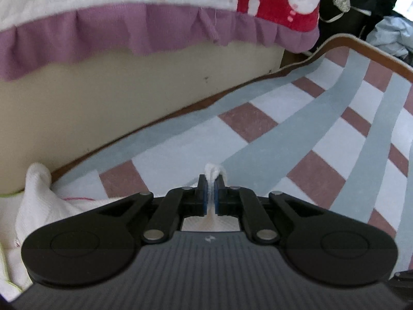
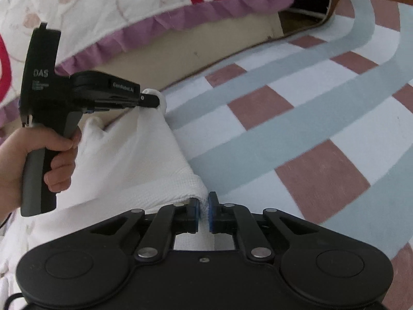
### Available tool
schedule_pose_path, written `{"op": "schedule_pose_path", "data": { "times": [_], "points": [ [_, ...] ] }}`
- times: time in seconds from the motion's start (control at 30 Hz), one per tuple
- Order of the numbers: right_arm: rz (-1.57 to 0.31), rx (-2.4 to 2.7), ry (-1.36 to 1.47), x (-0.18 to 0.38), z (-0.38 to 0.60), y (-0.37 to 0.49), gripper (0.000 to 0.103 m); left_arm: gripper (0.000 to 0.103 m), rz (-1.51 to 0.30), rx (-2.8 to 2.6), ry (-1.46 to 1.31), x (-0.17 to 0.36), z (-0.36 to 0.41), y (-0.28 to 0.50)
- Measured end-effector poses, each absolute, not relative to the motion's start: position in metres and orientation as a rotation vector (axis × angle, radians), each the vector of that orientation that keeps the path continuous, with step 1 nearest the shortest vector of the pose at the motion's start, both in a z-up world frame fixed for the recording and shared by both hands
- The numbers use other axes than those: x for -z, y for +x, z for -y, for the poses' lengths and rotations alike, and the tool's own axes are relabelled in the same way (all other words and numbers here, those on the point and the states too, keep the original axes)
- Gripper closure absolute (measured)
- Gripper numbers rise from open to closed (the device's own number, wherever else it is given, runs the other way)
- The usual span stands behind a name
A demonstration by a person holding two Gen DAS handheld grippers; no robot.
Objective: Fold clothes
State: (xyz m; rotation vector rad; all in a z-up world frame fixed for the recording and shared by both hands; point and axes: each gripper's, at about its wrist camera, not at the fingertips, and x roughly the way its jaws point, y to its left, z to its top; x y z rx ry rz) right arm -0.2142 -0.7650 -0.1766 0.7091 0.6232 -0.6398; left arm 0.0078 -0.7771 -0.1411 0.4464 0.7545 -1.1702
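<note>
A white waffle-knit garment (image 2: 134, 160) lies on the checked rug, bunched toward the left. My left gripper (image 1: 211, 182) is shut on a pinch of its white cloth (image 1: 213, 170), which sticks out above the blue pads. The right wrist view shows that same left gripper (image 2: 152, 101) from the side, held by a hand (image 2: 38, 155), with the cloth corner in its tips. My right gripper (image 2: 204, 202) is shut on another edge of the garment close to the camera. More white cloth (image 1: 44, 201) shows at the lower left of the left wrist view.
A rug (image 2: 296, 129) with grey-blue bands and red-brown and white squares spreads ahead and right. Above the beige bed side (image 1: 90, 103) hangs a quilt (image 1: 129, 31) with a purple frill and a red cartoon patch. Dark clutter and pale clothes (image 1: 387, 33) sit at the far right.
</note>
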Motion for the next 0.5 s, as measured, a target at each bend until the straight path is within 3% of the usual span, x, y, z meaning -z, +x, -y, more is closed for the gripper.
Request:
{"op": "schedule_pose_path", "data": {
  "times": [0.1,0.23,0.5],
  "points": [
    [-0.614,0.641,0.787,0.179,0.771,-0.221,0.096,0.093,-0.784,1.127,0.431,0.146,0.772,0.011],
    [-0.593,0.635,0.890,0.183,0.777,-0.229,0.096,0.073,-0.758,1.104,0.413,0.132,0.751,0.016],
    [-0.546,0.637,1.006,0.188,0.783,-0.237,0.095,0.061,-0.681,1.047,0.657,0.105,0.644,-0.002]
  ]
}}
